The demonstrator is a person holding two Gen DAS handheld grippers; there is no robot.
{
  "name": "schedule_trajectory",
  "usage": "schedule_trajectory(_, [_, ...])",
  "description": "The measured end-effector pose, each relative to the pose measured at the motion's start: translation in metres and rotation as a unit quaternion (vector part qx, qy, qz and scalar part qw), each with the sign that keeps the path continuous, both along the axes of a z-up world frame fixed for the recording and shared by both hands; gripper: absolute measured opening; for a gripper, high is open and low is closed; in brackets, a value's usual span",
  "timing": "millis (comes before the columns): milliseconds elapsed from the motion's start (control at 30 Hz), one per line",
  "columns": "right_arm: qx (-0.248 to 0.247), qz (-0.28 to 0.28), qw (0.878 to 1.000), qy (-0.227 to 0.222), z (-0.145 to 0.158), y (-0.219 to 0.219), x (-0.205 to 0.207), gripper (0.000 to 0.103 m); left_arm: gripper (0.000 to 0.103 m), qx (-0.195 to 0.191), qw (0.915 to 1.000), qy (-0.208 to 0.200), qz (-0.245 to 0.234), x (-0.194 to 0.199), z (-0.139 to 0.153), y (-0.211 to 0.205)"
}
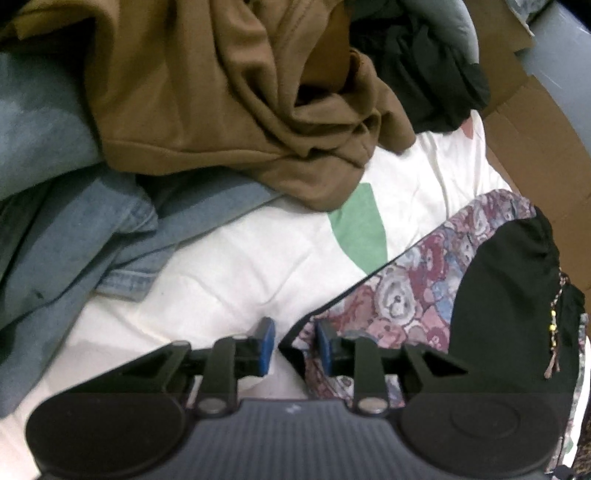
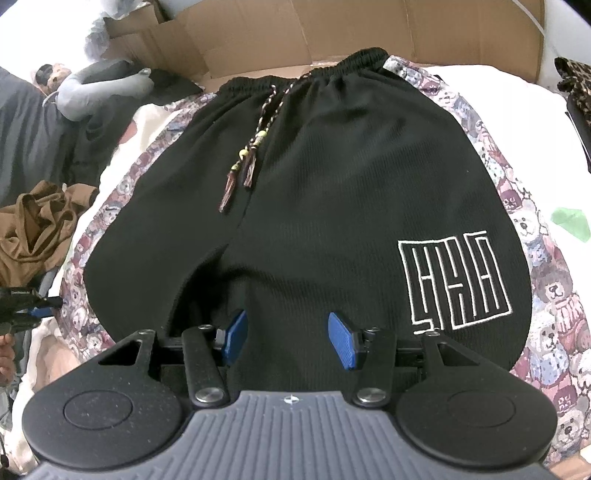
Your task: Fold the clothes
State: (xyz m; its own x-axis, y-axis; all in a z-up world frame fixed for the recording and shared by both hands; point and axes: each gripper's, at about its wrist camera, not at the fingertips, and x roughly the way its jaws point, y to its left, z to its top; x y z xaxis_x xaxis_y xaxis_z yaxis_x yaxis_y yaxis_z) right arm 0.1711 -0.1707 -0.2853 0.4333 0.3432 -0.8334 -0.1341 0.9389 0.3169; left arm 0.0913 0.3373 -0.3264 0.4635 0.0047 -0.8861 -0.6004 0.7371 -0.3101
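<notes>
Left hand-held gripper (image 1: 293, 343) points steeply down at the left edge of the shorts (image 2: 314, 206), its blue pads (image 1: 266, 341) partly closed. The bear-print hem corner (image 1: 295, 341) sits in the gap between them, but whether the pads actually press on the cloth cannot be told. Right hand-held gripper (image 2: 287, 338) hovers over the lower middle of the shorts with its pads about half open and nothing between them. These black shorts lie spread flat, waistband away from the camera, on a white sheet (image 1: 229, 266) with green patches, with bear-print side panels (image 2: 550, 295), a beaded drawstring (image 2: 251, 147) and a white outlined logo (image 2: 456, 280). Left of them lie a brown garment (image 1: 207, 103) and denim (image 1: 110, 236). Cardboard (image 2: 332, 33) stands beyond the waistband.
</notes>
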Motion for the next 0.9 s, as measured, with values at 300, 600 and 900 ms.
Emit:
schedule_trajectory(300, [0.000,0.004,1.000,0.012,-0.005,0.007,0.001,0.056,0.027,-0.006,0.9997,-0.021,-0.014,-0.008,-0.001,0.004])
schedule_trajectory(600, [0.012,0.019,1.000,0.011,-0.002,0.021,-0.002,0.056,0.010,-0.028,0.9991,-0.027,-0.014,-0.011,0.009,0.009])
schedule_trajectory(900, [0.020,0.021,1.000,-0.005,0.010,0.022,0.000,0.056,0.008,-0.037,0.9966,-0.068,-0.026,-0.005,0.048,-0.003])
